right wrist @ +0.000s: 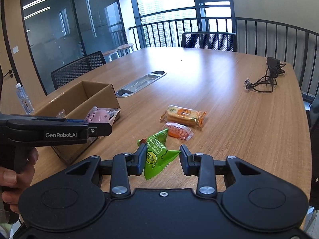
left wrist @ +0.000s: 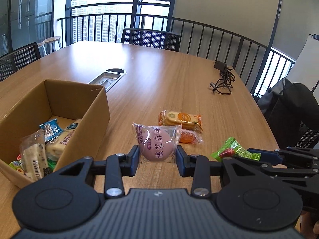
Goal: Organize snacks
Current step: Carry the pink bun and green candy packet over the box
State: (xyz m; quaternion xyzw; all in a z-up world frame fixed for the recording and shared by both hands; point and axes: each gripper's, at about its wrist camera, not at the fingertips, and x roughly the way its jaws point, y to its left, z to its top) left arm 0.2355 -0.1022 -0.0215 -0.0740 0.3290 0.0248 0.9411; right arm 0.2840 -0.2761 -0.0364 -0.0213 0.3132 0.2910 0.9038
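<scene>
My left gripper is shut on a pink mochi packet and holds it above the table, right of the cardboard box; the packet also shows in the right wrist view near the box's rim. My right gripper is open around a green snack packet, which touches the left finger; the right finger stands apart. The green packet also shows in the left wrist view. An orange cracker packet and a small orange packet lie on the table.
The box holds several snacks. A metal cable hatch is set in the wooden table. A black charger with cable lies far right. Chairs stand around the table; a water bottle stands left.
</scene>
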